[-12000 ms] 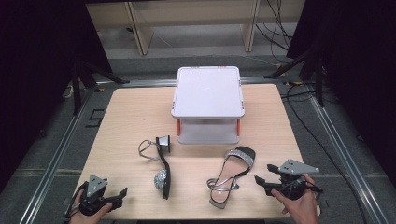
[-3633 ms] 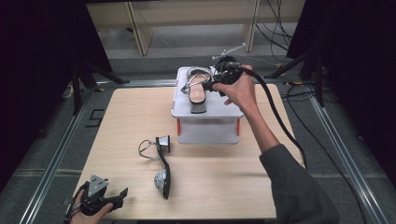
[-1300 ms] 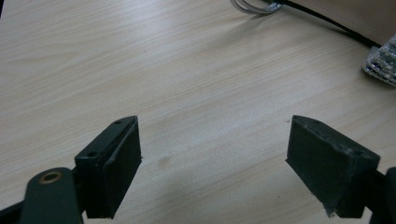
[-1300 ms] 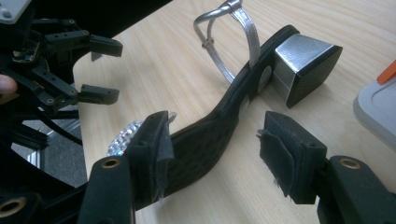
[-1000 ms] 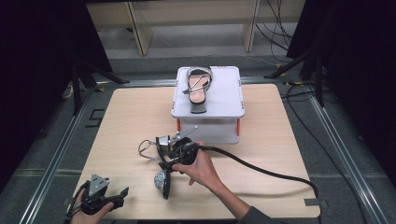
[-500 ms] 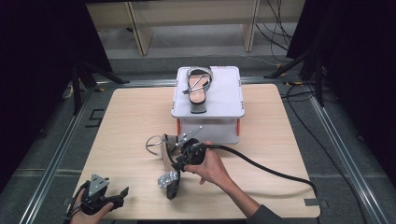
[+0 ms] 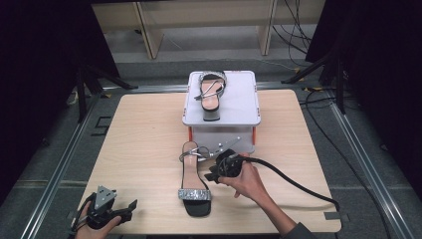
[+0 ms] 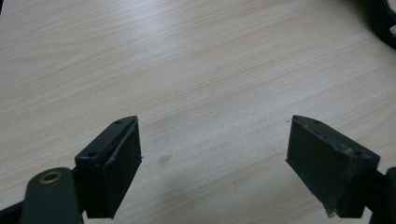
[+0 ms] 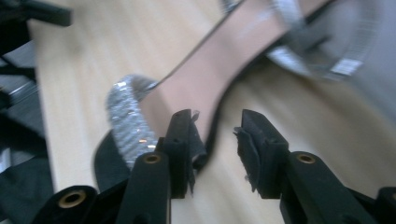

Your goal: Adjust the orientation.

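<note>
A heeled sandal (image 7: pixel 194 175) with a silver toe strap (image 7: pixel 194 194) sits sole-down on the wooden table (image 7: pixel 139 139). My right gripper (image 7: pixel 211 174) is at its right side. Seen from the right gripper, the jaws (image 9: pixel 215 123) have just been opening; the edge of the sandal's sole (image 9: pixel 210 84) runs between them with a gap at the pads. Its twin (image 7: pixel 211 93) rests on the white box lid (image 7: pixel 239 102). My left gripper (image 7: pixel 128 208) rests at the near left corner, open over bare wood (image 8: pixel 215 140).
The lidded box (image 7: pixel 224 135) with red latches stands at the back middle of the table, just behind my right gripper. A thick black cable (image 7: pixel 293 181) trails right across the tabletop. Dark stands and metal rails flank the table.
The right gripper took one sandal from the table onto the box lid, then came to the second sandal, which lay on its side. That sandal now sits sole-down, shifted right.
</note>
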A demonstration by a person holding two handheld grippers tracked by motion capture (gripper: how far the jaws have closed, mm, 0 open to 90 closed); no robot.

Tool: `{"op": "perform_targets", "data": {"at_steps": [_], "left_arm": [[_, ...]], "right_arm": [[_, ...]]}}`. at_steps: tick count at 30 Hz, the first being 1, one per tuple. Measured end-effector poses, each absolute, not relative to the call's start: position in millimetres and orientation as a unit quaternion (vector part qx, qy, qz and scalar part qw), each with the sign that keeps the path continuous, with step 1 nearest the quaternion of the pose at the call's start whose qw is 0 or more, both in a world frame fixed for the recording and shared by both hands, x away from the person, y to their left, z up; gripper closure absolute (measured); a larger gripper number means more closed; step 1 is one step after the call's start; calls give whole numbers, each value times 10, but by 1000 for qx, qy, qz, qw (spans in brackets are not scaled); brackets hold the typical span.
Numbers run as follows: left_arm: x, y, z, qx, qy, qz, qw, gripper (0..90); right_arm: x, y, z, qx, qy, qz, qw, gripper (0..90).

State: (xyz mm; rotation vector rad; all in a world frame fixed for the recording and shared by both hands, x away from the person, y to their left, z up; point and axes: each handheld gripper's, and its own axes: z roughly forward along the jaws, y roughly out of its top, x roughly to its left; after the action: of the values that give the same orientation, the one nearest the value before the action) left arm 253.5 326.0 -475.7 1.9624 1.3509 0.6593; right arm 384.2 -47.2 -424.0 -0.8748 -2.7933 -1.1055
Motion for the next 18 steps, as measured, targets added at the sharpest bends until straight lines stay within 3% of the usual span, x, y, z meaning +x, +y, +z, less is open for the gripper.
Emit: {"op": "perform_targets", "data": {"at_steps": [8,13,16,17,18], "left_arm": [[2537,3276,-4752,757,512,257,314,172],[2537,3277,-4754,757,513,256,315,172],[2537,3273,-4756,755,514,255,318,172],[2535,3273,-4755,754,514,254,320,172],[2534,3274,-4754,754,514,255,319,172]], "right_arm": [[4113,-553,-4291,-311,-876,-367,-37,483],[4292,-530,-4391,-307,-875,-371,-41,484],[4376,-474,-4442,-292,-874,-387,-16,538],[4405,-430,-4460,-266,-878,-398,-15,650],[4405,-430,-4460,-266,-878,-398,-15,650]]}}
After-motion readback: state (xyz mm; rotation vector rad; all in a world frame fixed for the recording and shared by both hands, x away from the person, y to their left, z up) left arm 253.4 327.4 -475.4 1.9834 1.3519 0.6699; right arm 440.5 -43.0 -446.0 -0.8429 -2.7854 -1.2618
